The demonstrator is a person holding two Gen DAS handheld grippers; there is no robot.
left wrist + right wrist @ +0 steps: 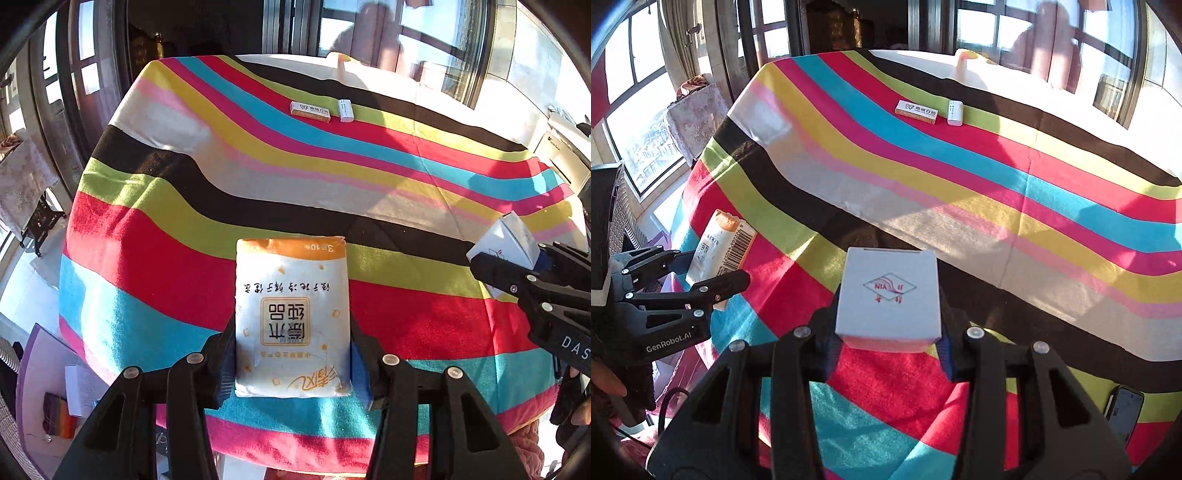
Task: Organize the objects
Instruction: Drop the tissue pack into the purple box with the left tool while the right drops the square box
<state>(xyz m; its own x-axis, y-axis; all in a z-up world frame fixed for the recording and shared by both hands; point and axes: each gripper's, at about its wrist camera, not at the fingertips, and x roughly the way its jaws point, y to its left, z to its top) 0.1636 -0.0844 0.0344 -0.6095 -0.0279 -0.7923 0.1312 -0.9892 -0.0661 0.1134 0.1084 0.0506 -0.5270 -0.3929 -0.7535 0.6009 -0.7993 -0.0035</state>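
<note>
My left gripper [293, 354] is shut on a white and orange tissue pack [291, 317], held above the striped tablecloth [184, 206]. In the right wrist view that pack [720, 243] shows at the left, sideways between the left gripper's fingers [724, 284]. My right gripper [888, 343] is shut on a small white box with a red logo [888, 295]. From the left wrist view the box [506, 240] appears at the right edge. Far across the table lie an orange and white toothpaste box [310, 110] and a small white box [345, 110], side by side.
A dark phone [1124, 413] lies on the cloth at the near right. Windows run behind the table, and a person [1056, 44] stands at the far side. A cloth-covered stand [698, 110] is off the table's left.
</note>
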